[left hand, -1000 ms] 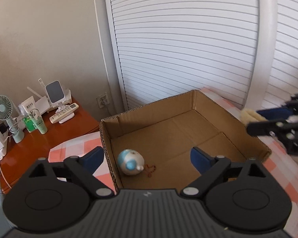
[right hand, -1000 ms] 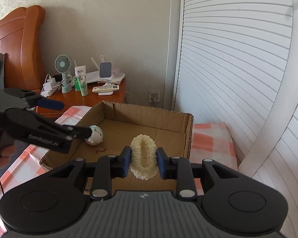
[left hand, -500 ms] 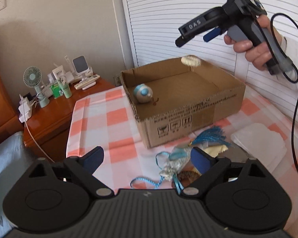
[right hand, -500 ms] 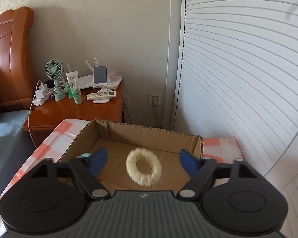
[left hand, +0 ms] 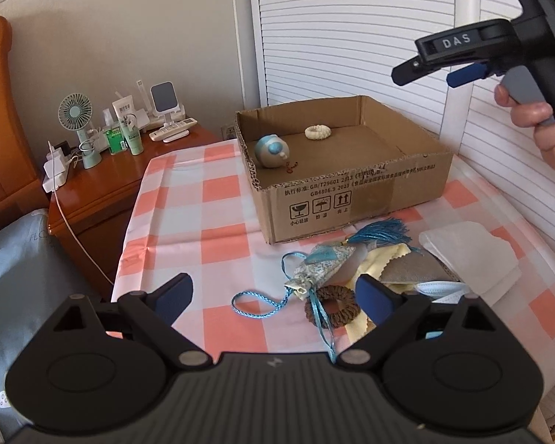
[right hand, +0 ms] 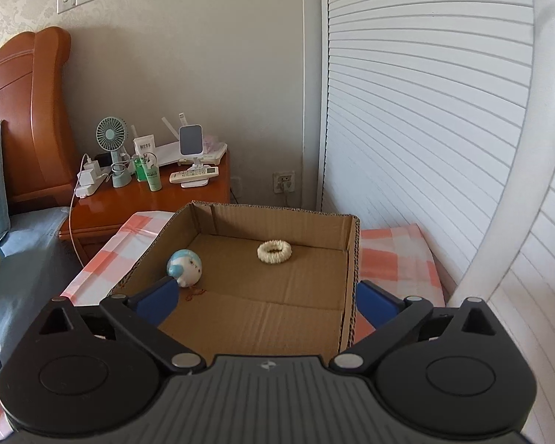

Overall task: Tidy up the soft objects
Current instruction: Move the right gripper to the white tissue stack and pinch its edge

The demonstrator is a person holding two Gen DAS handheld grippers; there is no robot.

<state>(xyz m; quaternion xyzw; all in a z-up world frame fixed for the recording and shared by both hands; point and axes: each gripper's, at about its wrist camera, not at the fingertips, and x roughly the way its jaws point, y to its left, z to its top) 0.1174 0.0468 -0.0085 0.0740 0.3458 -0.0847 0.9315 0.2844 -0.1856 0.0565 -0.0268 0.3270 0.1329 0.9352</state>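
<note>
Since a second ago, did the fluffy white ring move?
Yes. The ring dropped from the opening right gripper and now lies on the box floor, near its back wall.

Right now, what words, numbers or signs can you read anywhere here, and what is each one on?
"DAS": on the right gripper, on its black body.
"GB/T29601 2013" and "GB4806.9 2023": on the cardboard box, front wall; the characters around them are too blurred.
Three handling signs (glass, umbrella, up arrows): same wall; captions below too small.
Labels on the green bottles: too small to read.
</note>
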